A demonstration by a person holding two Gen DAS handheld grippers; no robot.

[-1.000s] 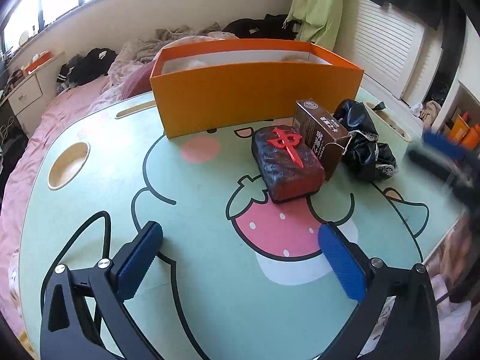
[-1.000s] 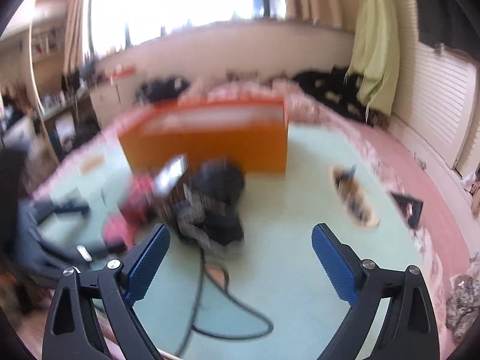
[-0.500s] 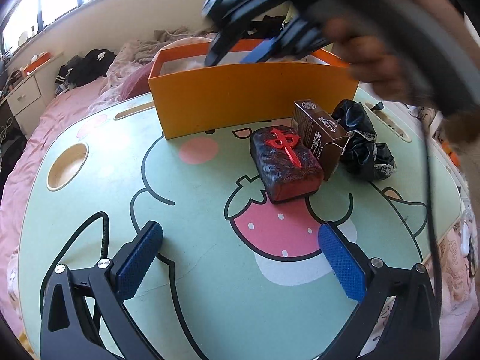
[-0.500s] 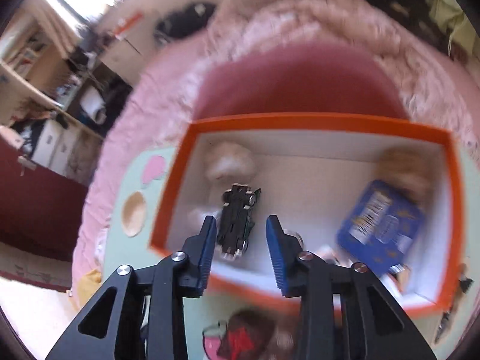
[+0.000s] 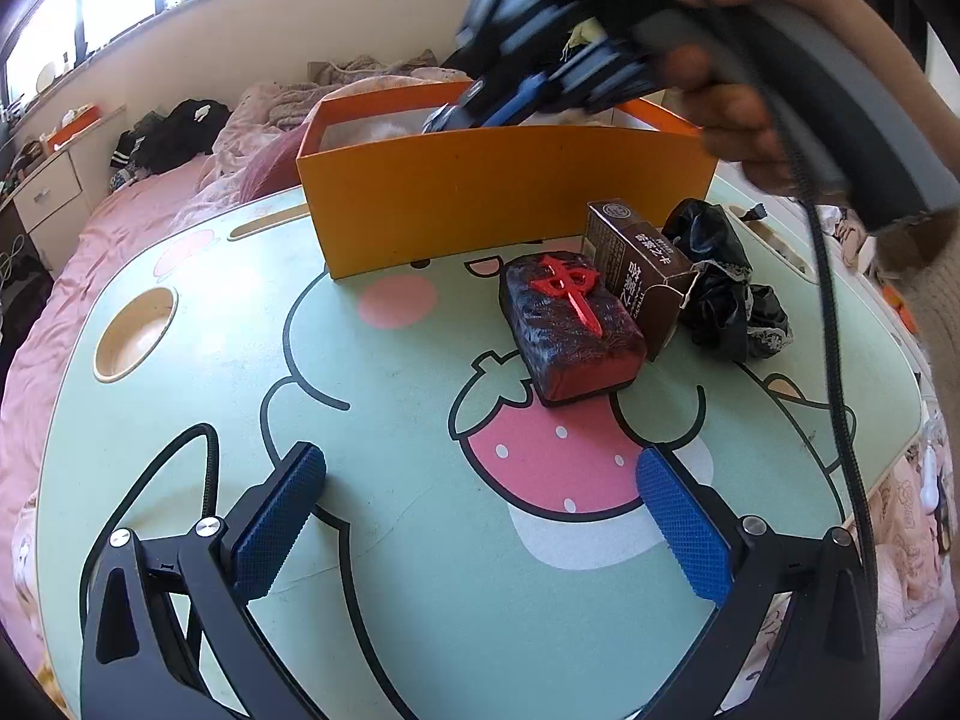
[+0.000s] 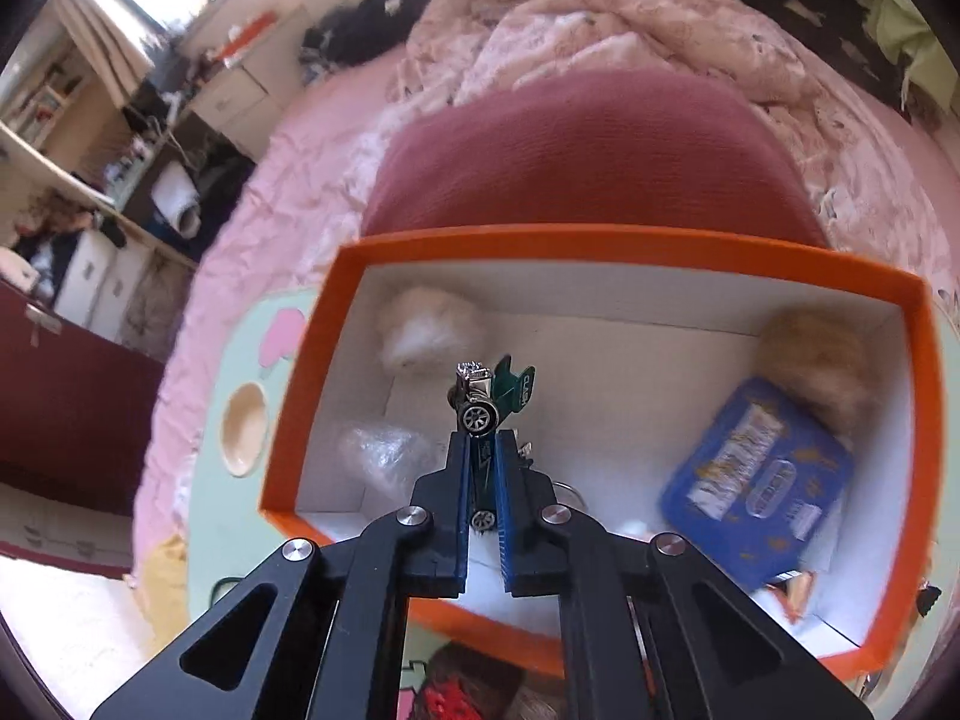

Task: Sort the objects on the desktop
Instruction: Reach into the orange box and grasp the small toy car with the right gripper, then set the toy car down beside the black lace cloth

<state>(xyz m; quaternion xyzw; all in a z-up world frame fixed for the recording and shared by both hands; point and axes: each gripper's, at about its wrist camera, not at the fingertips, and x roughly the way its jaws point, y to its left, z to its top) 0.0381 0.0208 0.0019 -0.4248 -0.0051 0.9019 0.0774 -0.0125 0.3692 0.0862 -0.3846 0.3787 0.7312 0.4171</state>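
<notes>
My right gripper (image 6: 485,450) is shut on a small green toy car (image 6: 486,399) and holds it above the open orange box (image 6: 600,243); it also shows in the left wrist view (image 5: 510,102) over the box's rim. In the box lie a blue packet (image 6: 762,471), two fluffy balls (image 6: 429,327) and a clear plastic bag (image 6: 384,450). My left gripper (image 5: 480,510) is open and empty, low over the table. Ahead of it lie a dark block with a red character (image 5: 570,324), a brown carton (image 5: 639,273) and a black cloth bundle (image 5: 726,294).
The orange box (image 5: 498,198) stands at the table's far side. The table (image 5: 384,372) has a round cup recess (image 5: 137,333) at the left. A black cable (image 5: 834,360) hangs down at the right. A pink bed surrounds the table.
My right gripper swung from the table's right side up over the orange box and closed fully on the toy car. The left gripper has not moved.
</notes>
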